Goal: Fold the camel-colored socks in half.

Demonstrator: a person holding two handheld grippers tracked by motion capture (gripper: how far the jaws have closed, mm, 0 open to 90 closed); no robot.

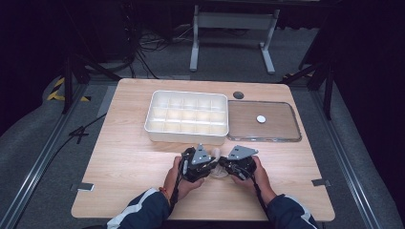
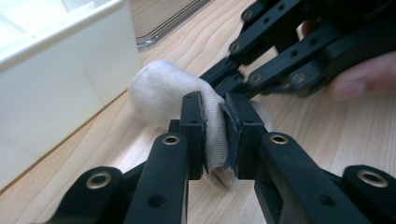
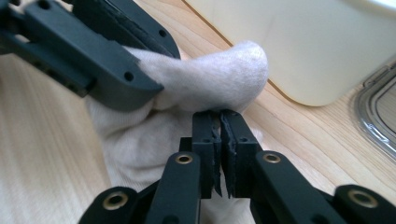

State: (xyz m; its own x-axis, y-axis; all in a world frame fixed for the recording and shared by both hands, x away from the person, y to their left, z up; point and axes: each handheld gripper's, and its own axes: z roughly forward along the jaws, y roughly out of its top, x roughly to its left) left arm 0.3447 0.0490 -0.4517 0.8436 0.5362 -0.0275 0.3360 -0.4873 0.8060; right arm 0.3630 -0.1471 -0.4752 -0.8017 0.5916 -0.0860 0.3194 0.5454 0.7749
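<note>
Sock (image 2: 163,91) half hidden, left gripper (image 2: 215,135) clamped on it, right gripper (image 3: 219,154) pinching its fabric.

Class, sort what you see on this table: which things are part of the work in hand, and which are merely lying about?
In use:
- white sock, pinched in both tongs
- left tongs
- right tongs

Lying about:
- white divided box, next to the sock but untouched
- clear lid beside the box
- small white disc on the lid

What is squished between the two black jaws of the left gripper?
A fold of the white sock, pinched tight in the left gripper, seen in the left gripper view.
</note>
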